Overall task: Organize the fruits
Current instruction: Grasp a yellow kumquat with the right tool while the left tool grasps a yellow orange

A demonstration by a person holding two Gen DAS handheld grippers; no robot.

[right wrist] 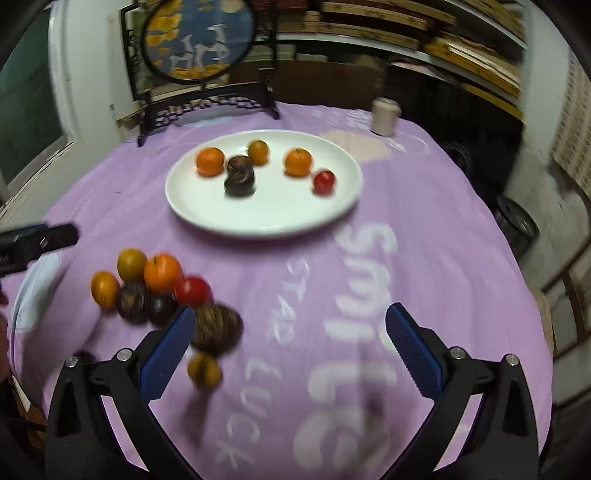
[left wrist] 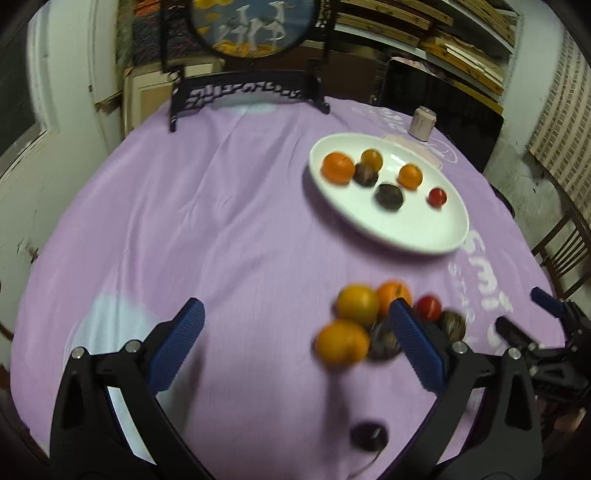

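Left wrist view. Foreground: left gripper [left wrist: 295, 325], fingers spread wide and holding nothing, above the purple-clothed table [left wrist: 221, 221]. A lone dark fruit [left wrist: 369, 435] lies at the lower centre of the frame. Beyond it, right of centre, a cluster of loose fruit [left wrist: 358, 321] sits on the cloth, partly behind the right-hand finger. Upper right: white plate [left wrist: 413, 232] carrying six fruits, among them a red fruit [left wrist: 437, 196]. Behind the plate stands a can [left wrist: 422, 123]; at top centre, a round painted screen [left wrist: 255, 26].

Right wrist view. Foreground: right gripper [right wrist: 290, 325], fingers likewise spread and empty. The loose cluster lies at lower left, a large brown fruit [right wrist: 218, 328] just beside the left-hand finger. The plate occupies upper centre.
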